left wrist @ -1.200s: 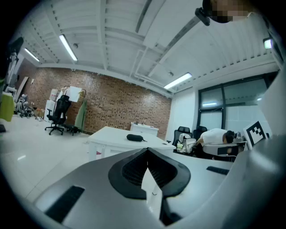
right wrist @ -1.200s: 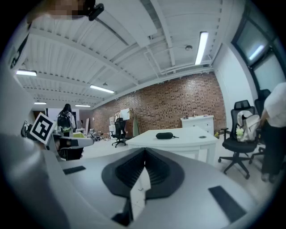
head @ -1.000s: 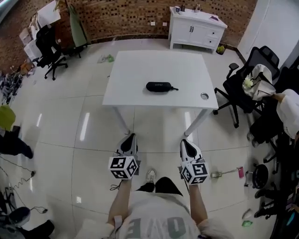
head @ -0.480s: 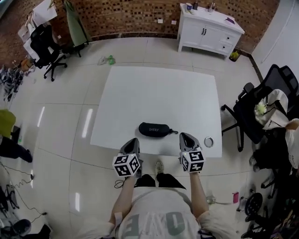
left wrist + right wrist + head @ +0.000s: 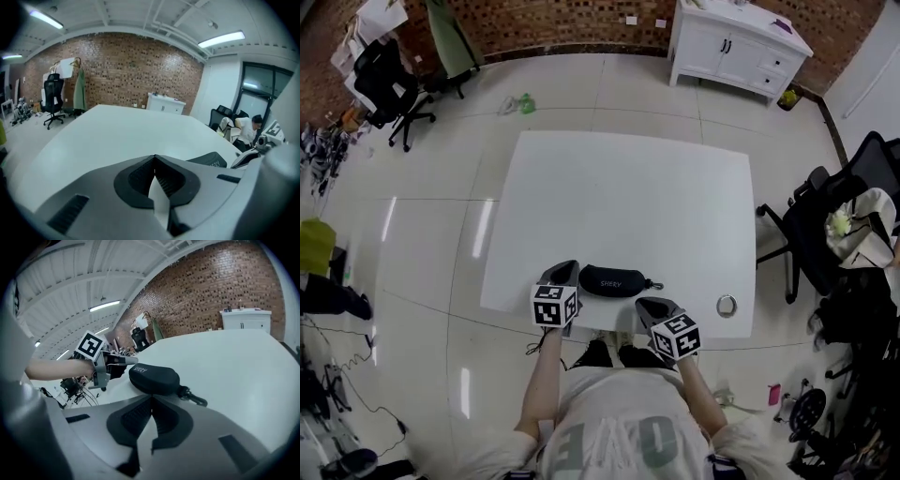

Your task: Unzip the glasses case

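A black zipped glasses case (image 5: 614,280) lies near the front edge of the white table (image 5: 628,206), with its clip strap (image 5: 652,285) at the right end. My left gripper (image 5: 565,271) sits just left of the case, jaws shut and empty. My right gripper (image 5: 648,305) hovers at the table's edge, just in front of the case's right end, also shut and empty. The right gripper view shows the case (image 5: 154,378) and its clip (image 5: 192,396) a short way beyond the shut jaws, with the left gripper (image 5: 110,363) behind. In the left gripper view the case (image 5: 210,159) lies to the right.
A round cable grommet (image 5: 727,305) sits in the table's front right corner. Black office chairs (image 5: 830,220) with clothes stand to the right, another chair (image 5: 380,84) at the far left. A white cabinet (image 5: 741,47) stands against the brick wall.
The person has walked up to the table. Both grippers have moved from over the floor to the table's front edge, on either side of the case.
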